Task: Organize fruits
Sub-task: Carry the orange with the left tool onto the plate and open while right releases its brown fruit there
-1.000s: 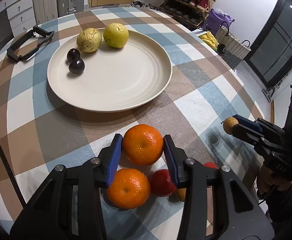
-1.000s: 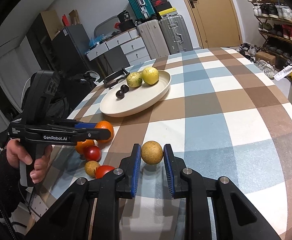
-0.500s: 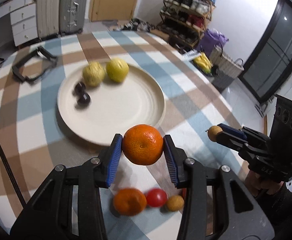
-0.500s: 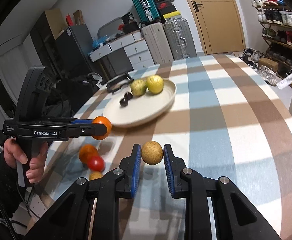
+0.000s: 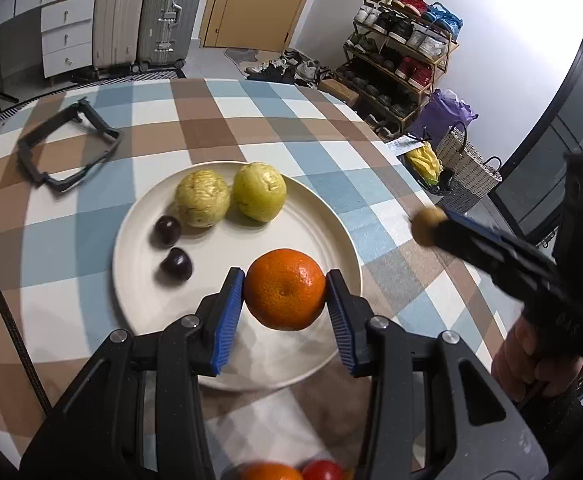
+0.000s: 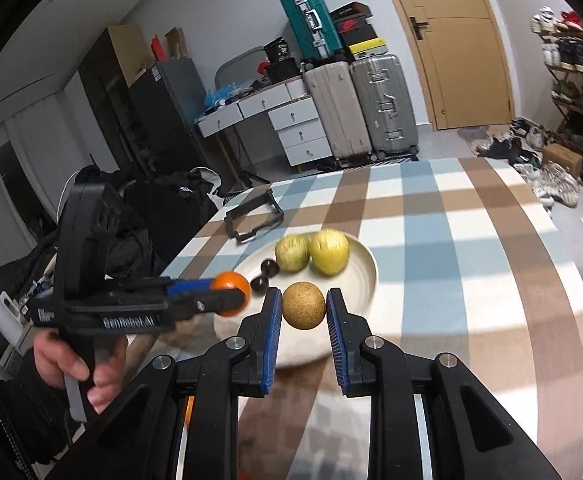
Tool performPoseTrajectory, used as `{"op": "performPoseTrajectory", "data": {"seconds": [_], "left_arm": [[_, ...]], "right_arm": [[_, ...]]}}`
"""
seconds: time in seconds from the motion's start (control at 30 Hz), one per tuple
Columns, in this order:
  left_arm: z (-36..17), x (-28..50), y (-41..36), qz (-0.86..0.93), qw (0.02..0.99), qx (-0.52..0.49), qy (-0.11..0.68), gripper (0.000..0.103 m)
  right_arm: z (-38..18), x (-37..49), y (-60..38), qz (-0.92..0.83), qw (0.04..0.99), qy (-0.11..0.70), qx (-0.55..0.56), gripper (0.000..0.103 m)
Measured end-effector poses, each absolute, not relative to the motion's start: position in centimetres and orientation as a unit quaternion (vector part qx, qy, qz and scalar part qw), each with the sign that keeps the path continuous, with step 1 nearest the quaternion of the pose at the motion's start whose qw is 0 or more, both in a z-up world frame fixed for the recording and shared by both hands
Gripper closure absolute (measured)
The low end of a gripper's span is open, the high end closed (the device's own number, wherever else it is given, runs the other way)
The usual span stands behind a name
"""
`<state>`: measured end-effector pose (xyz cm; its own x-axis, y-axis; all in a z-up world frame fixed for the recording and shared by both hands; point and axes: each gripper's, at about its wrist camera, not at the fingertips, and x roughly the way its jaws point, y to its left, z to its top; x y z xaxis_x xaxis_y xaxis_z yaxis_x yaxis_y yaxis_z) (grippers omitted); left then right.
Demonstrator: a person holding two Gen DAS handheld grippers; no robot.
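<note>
orange (image 5: 285, 289) up over the plate (image 5: 331, 216), pinched in my left gripper (image 5: 285, 294); brown fruit (image 6: 304, 305) clamped in the right gripper (image 6: 304, 312) over the near rim. i reckon dropping both together lets one roll off, or bump the dark fruits (image 5: 176, 264).

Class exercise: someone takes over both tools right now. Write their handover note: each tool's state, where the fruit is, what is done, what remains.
Left tool: shut on the orange, held above the near part of the plate.
Right tool: shut on the small brown fruit, held in the air near the plate's edge.
Done: two yellow-green fruits and two dark fruits lie on the plate.
Left: set down both held fruits; a second orange and a red fruit wait on the tablecloth.
</note>
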<state>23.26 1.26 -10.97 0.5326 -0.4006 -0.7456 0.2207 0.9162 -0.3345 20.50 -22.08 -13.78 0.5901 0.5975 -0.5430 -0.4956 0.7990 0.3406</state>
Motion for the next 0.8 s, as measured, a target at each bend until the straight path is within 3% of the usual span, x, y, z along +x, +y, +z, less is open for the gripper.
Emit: {"op": "performPoseTrajectory", "data": {"seconds": [0.43,0.8], "left_arm": [[-14.0,28.0,-3.5,-0.218,0.844,-0.099,0.481,0.064],[-15.2,30.4,-4.5,-0.223,0.836,-0.090,0.494,0.064]], "right_arm": [[-16.1,29.8,-20.0,0.304,0.869,0.380,0.084,0.080],[-19.6,32.6,-19.5,0.301,0.854,0.416,0.084,0.080]]}}
